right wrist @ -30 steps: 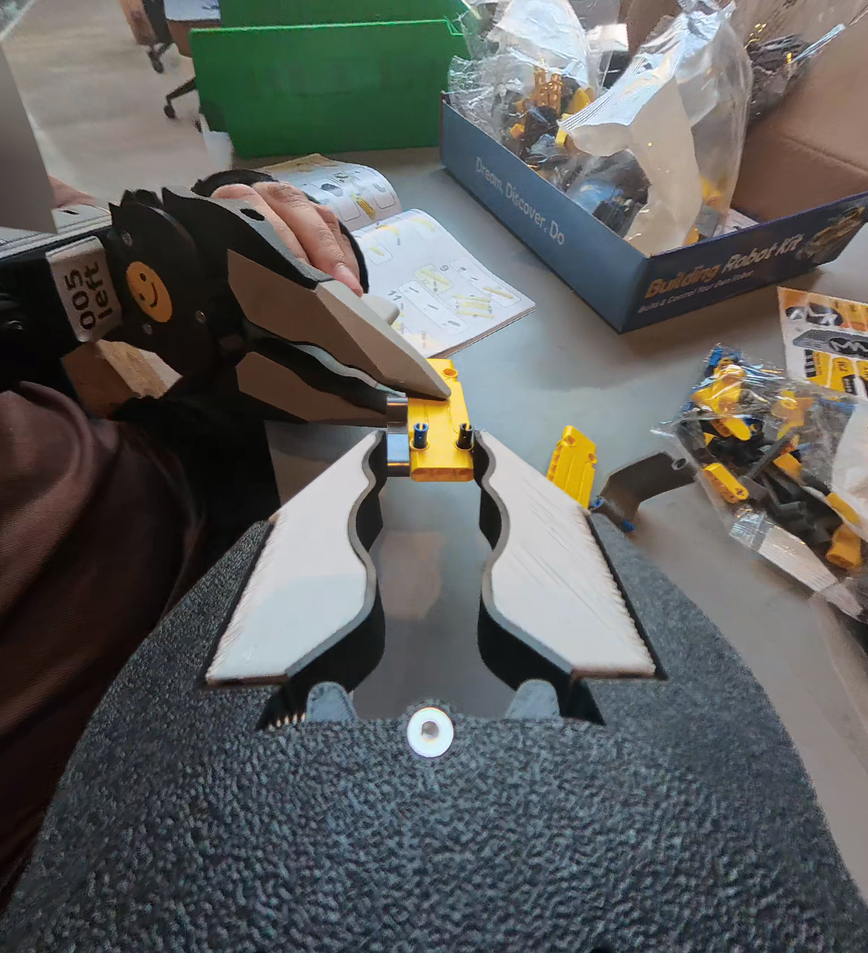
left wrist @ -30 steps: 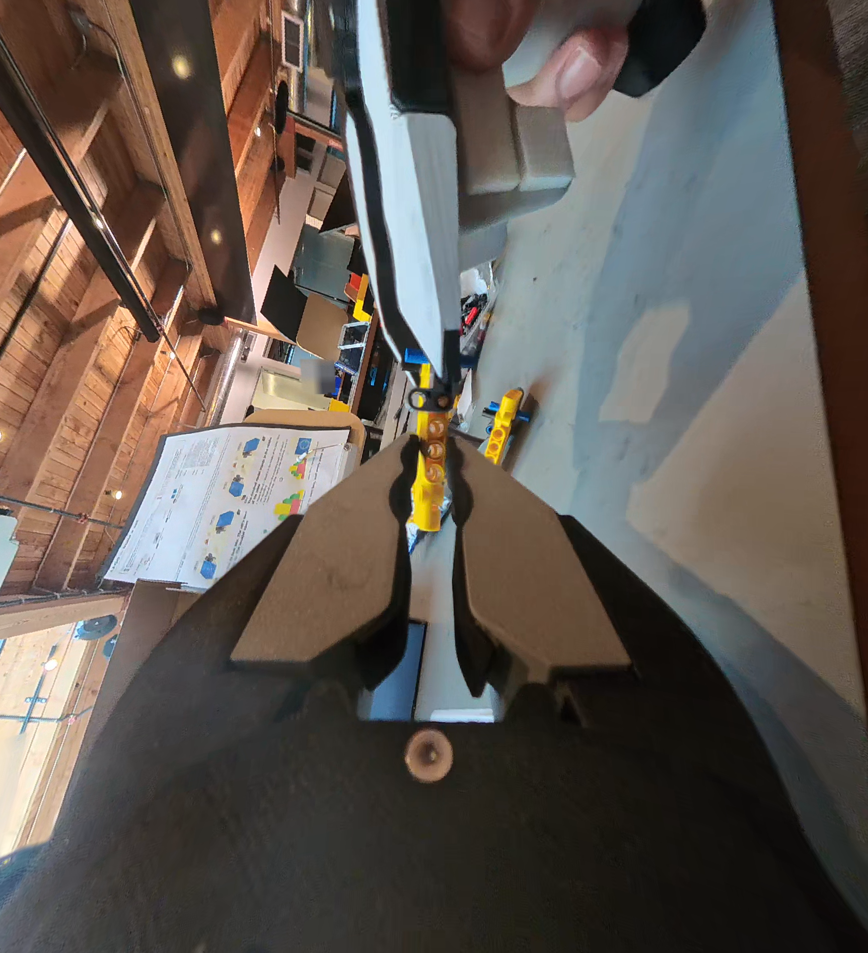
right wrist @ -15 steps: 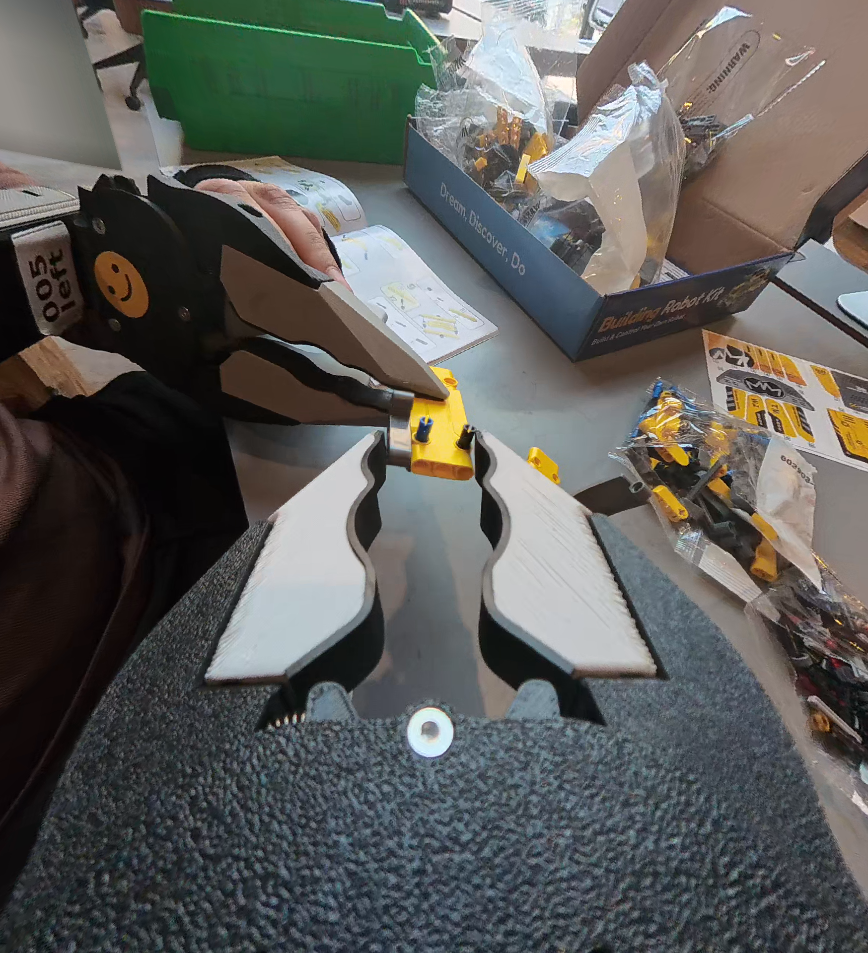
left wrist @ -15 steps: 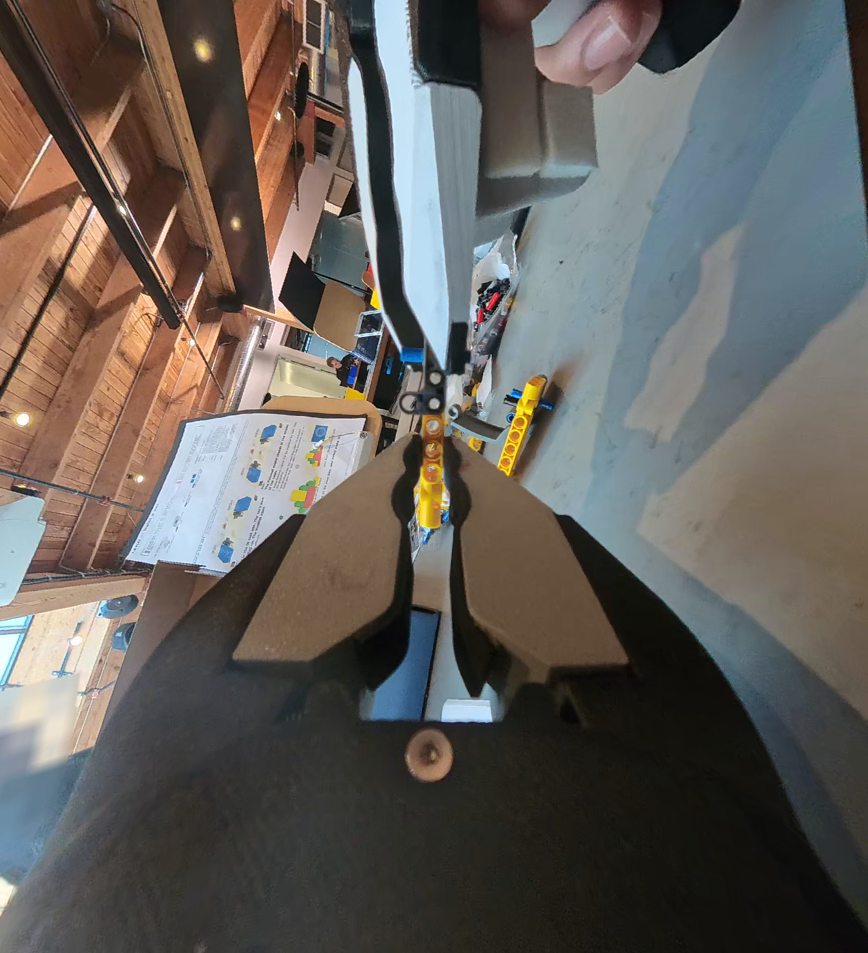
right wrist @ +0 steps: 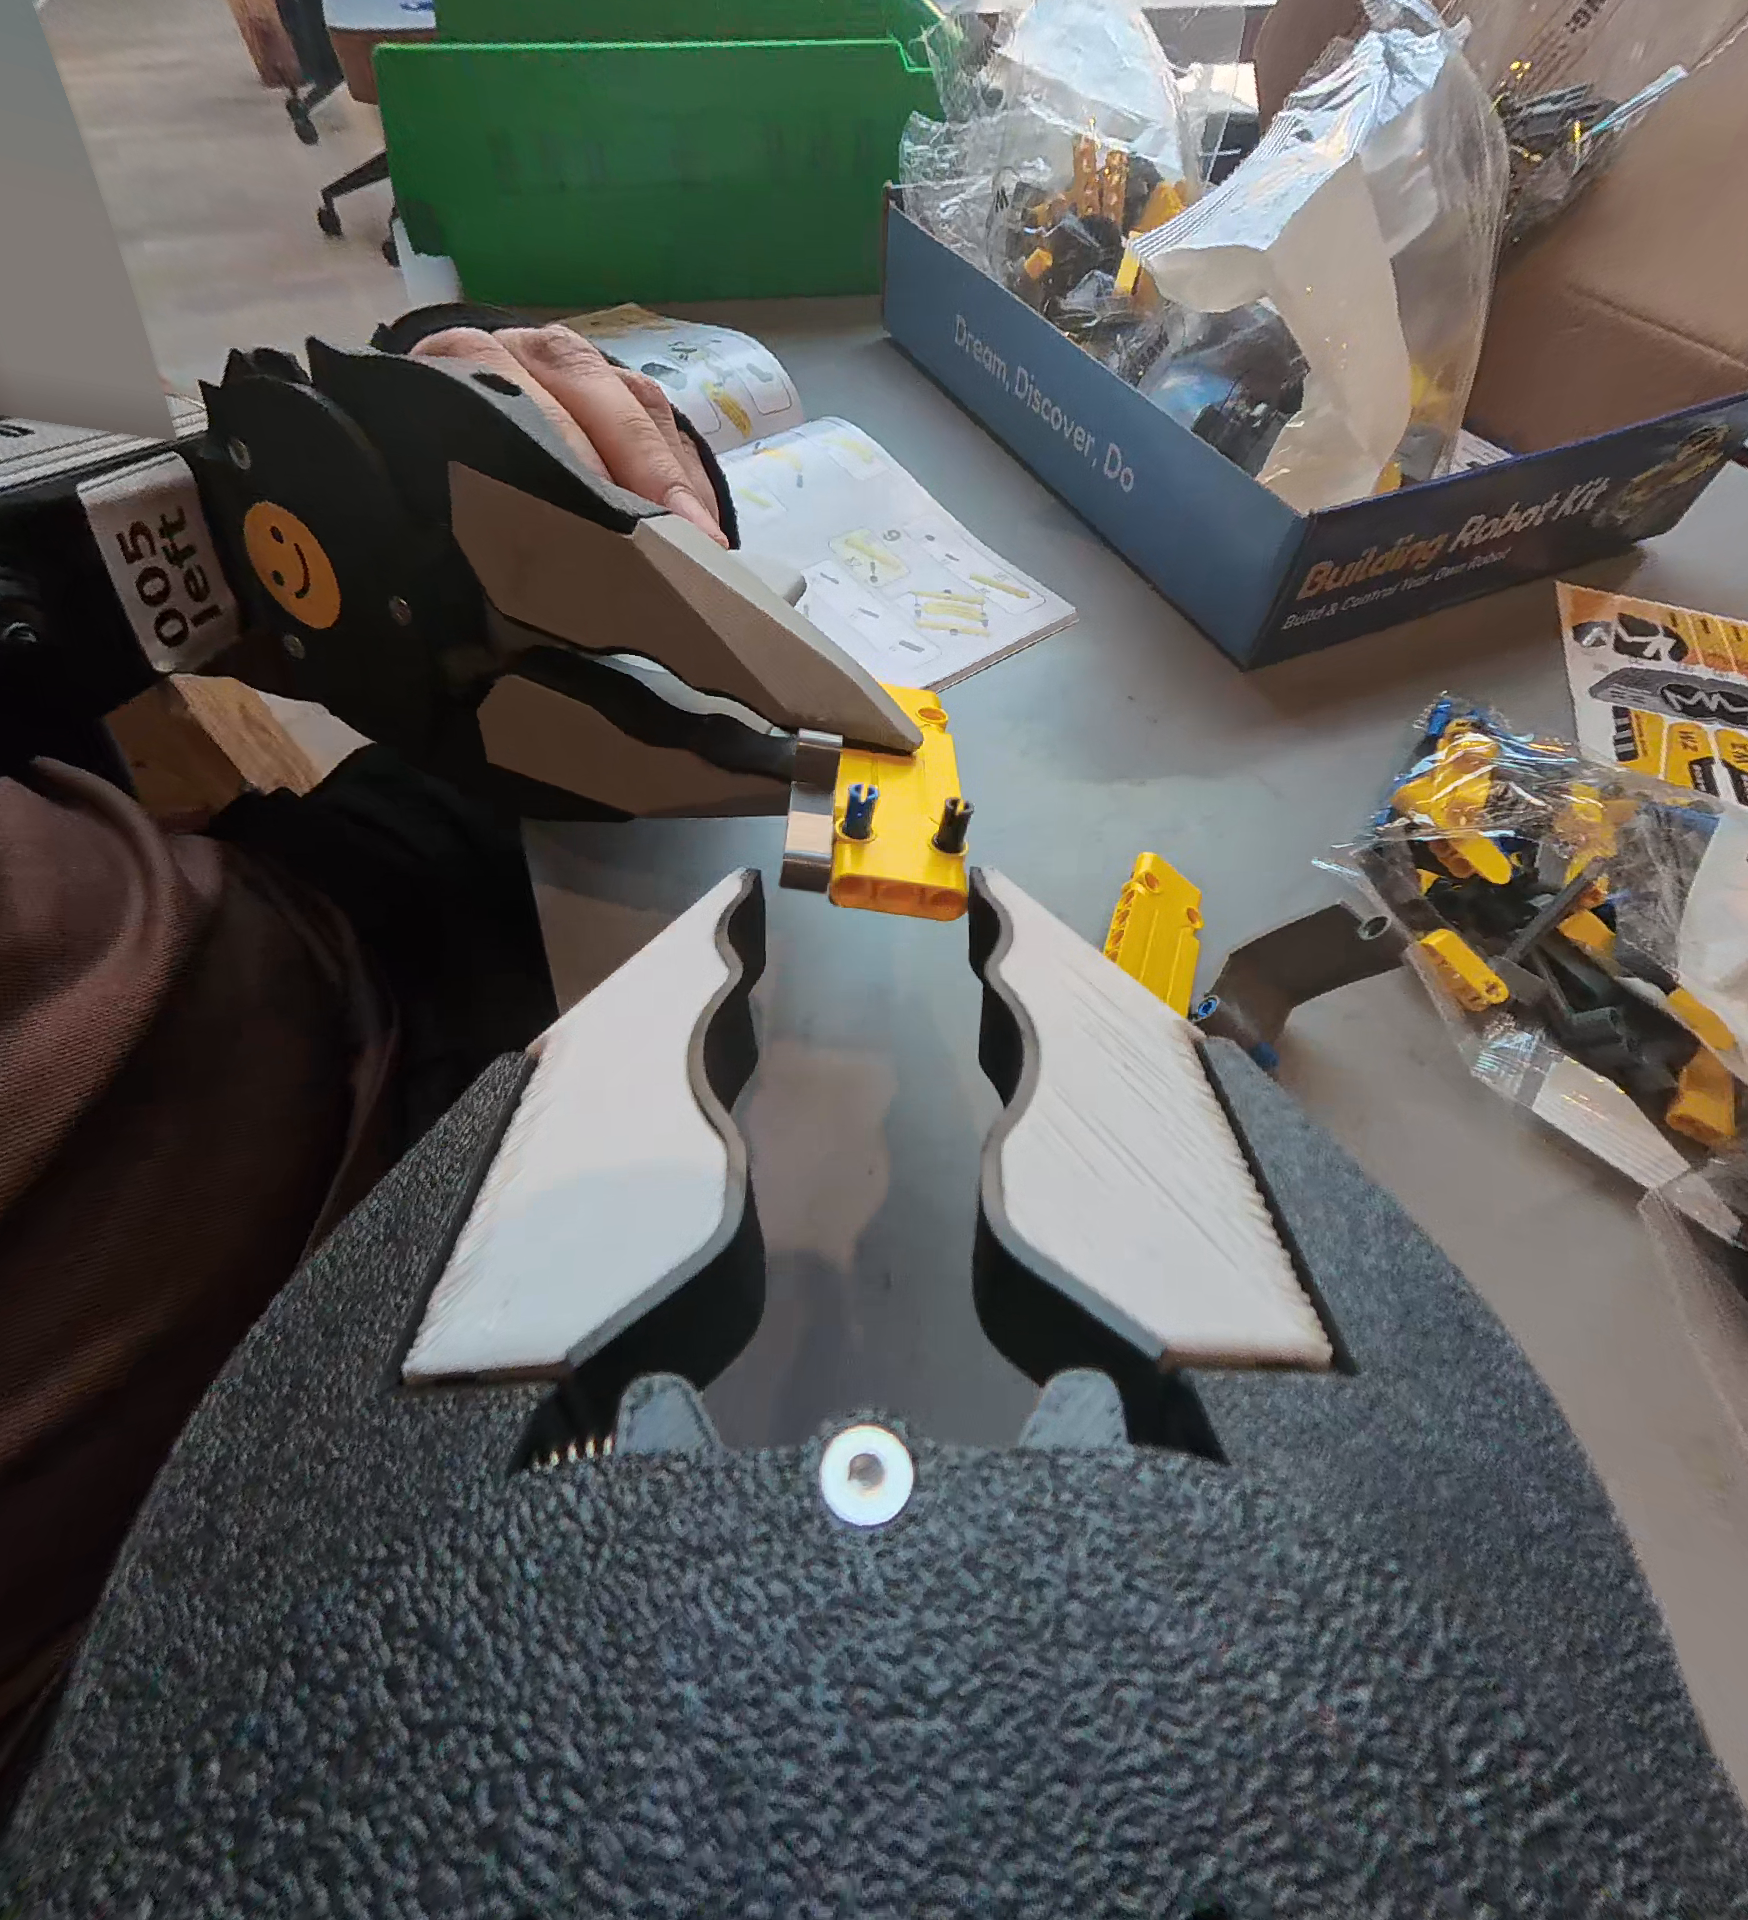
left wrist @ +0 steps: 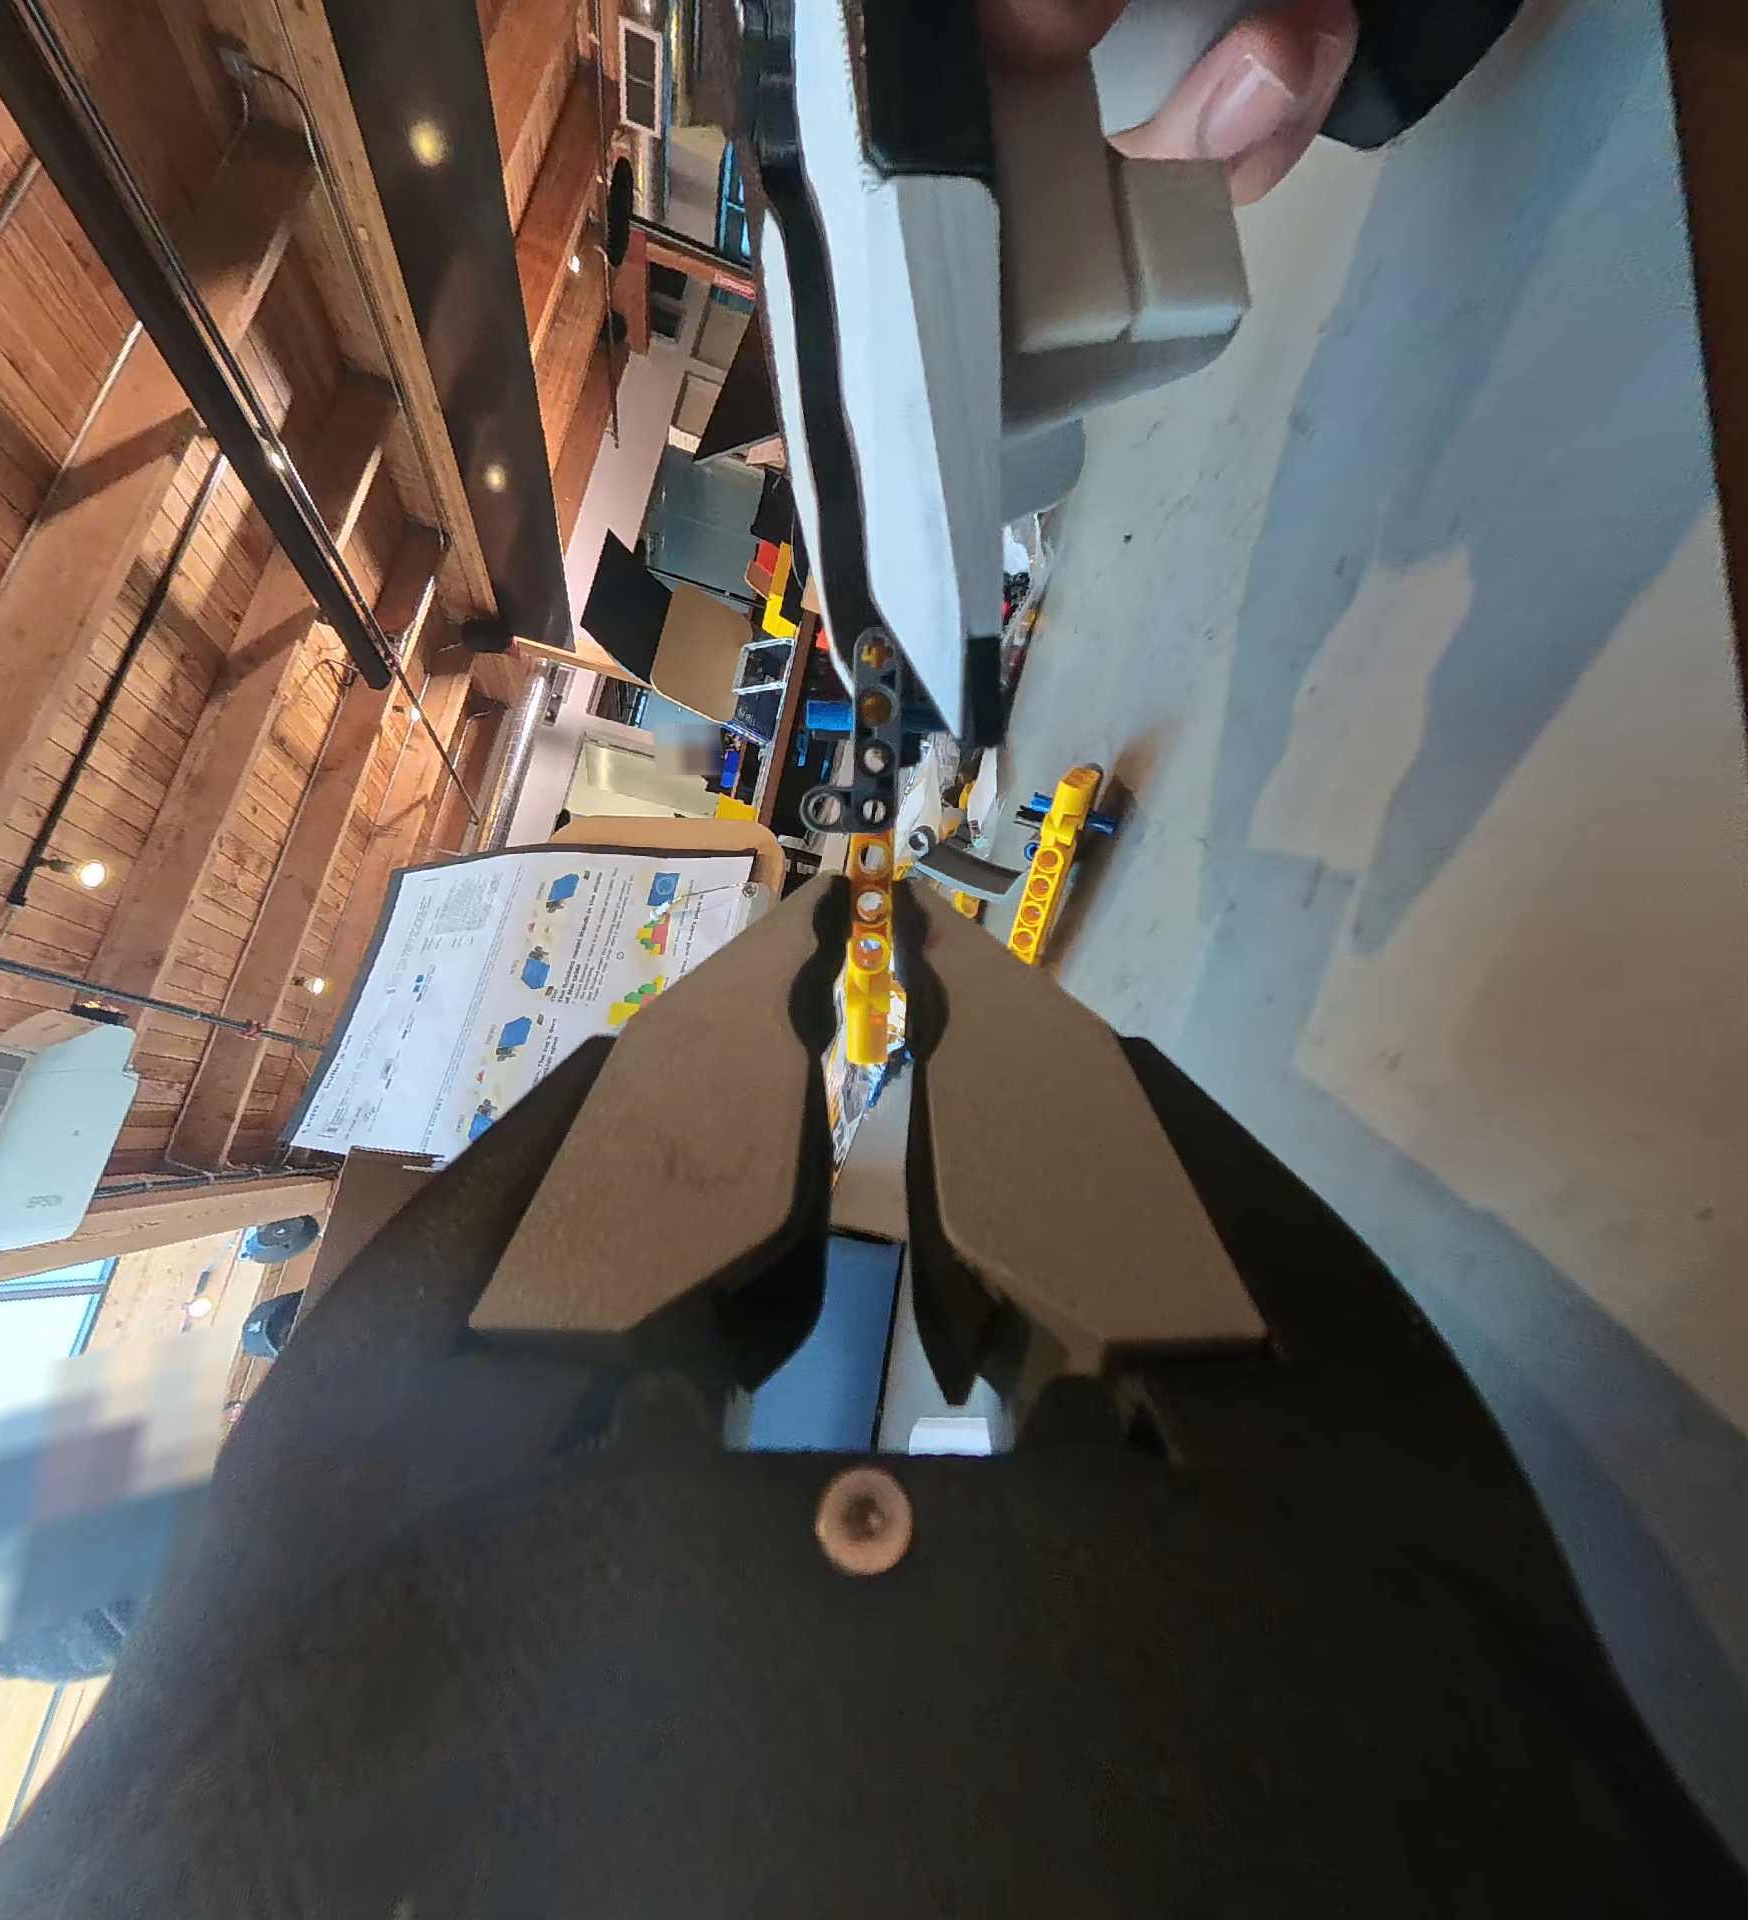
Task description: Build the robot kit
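Reading my right gripper first: fingers spread wide, holding nothing, tips just short of the yellow block, which sits level with the gap between them. My left gripper comes in from the left, clamped on that block's near-left end. Two pins stand on its top. Farther right, another yellow piece lies on the grey table.

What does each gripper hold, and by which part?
Left gripper grips the yellow panel at its far left corner. Right gripper is open, holding nothing.
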Demonstrator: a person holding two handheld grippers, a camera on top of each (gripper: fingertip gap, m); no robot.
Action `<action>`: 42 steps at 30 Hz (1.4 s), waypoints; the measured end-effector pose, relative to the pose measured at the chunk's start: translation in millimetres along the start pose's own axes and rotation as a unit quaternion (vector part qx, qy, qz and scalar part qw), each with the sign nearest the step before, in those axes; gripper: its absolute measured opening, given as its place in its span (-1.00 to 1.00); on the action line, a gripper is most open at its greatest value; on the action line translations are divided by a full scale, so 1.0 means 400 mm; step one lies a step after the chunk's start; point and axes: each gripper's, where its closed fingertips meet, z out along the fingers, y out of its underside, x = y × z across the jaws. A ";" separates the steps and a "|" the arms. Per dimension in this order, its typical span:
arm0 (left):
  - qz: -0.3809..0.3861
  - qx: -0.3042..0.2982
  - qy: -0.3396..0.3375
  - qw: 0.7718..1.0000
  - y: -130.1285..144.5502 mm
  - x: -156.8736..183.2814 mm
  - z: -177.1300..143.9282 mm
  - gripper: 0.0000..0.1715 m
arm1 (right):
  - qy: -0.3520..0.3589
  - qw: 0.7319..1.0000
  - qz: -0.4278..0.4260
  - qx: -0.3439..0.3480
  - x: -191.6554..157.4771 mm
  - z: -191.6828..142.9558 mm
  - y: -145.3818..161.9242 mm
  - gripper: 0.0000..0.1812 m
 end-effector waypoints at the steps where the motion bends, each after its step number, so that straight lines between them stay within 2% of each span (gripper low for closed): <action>1: 0.000 0.000 0.001 1.000 0.000 0.001 0.000 -0.95 | -0.001 1.000 0.002 0.003 0.000 -0.002 -0.002 -0.57; 7: -0.001 0.002 0.002 1.000 -0.001 0.002 -0.001 -0.94 | -0.006 1.000 0.021 0.016 0.007 -0.006 -0.010 -0.58; 29: -0.003 0.000 0.003 1.000 0.001 -0.001 0.004 -0.94 | -0.004 1.000 0.009 0.005 -0.001 -0.004 0.000 -0.62; 30: -0.002 -0.001 0.004 1.000 0.002 0.000 0.004 -0.95 | -0.002 1.000 0.006 0.003 -0.001 -0.004 0.001 -0.72; 31: -0.001 -0.001 0.004 1.000 0.002 0.001 0.005 -0.94 | 0.002 1.000 0.002 0.003 0.001 -0.005 0.001 -0.73; 42: 0.004 -0.006 0.007 1.000 0.005 0.005 0.009 -0.94 | -0.007 1.000 0.009 0.005 -0.004 -0.001 0.000 -0.62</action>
